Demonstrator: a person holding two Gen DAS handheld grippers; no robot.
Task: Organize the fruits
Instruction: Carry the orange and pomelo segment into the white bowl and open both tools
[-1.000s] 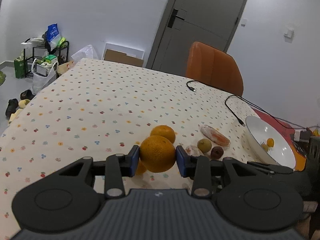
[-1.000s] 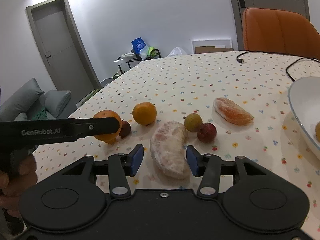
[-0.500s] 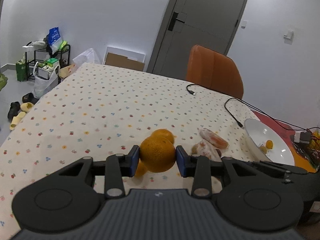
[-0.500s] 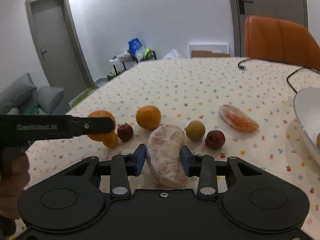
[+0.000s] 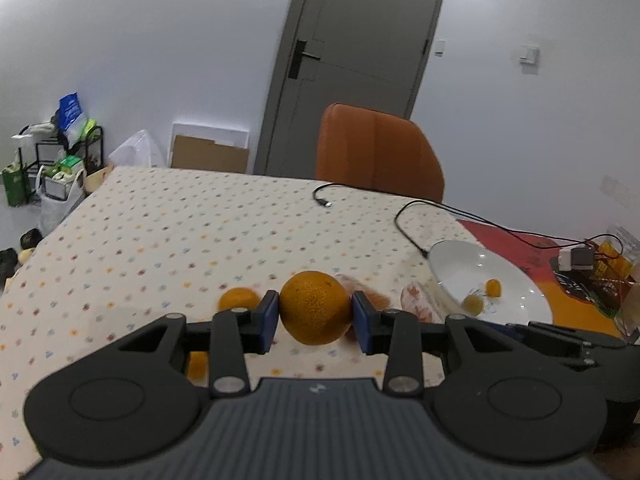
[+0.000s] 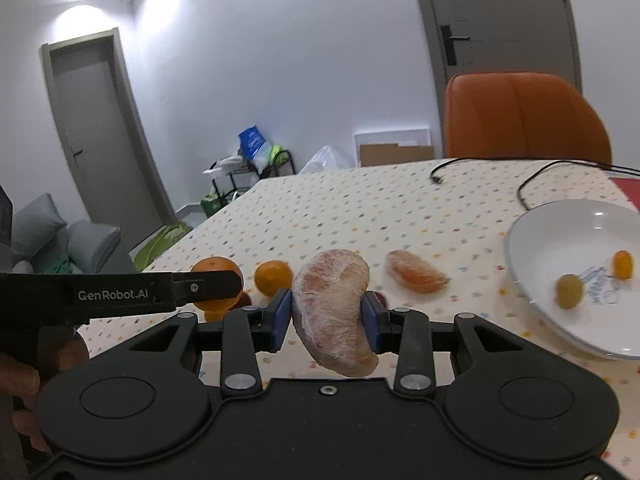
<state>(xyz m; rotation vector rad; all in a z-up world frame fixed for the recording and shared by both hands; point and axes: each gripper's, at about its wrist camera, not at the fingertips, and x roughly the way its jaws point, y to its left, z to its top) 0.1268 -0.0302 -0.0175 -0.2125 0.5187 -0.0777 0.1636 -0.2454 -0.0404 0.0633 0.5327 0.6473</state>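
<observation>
My left gripper (image 5: 315, 317) is shut on a large orange (image 5: 315, 307) and holds it above the dotted tablecloth. My right gripper (image 6: 326, 315) is shut on a peeled pomelo segment (image 6: 334, 310), lifted off the table. The left gripper shows in the right wrist view (image 6: 208, 284) at the left, with its orange (image 6: 216, 270). A white bowl (image 6: 528, 300) at the right holds a small orange fruit (image 6: 623, 264) and a small green fruit (image 6: 569, 290). A second pomelo segment (image 6: 416, 273) and another orange (image 6: 273, 277) lie on the table.
Two black cables (image 5: 404, 222) lie on the far right of the table. An orange chair (image 5: 376, 156) stands behind the table. A small orange fruit (image 5: 198, 364) lies under the left gripper. A red mat with clutter (image 5: 580, 272) is beyond the bowl.
My right gripper closed on the pomelo segment and lifted it off the table. My left gripper rose with the orange and both moved toward the bowl.
</observation>
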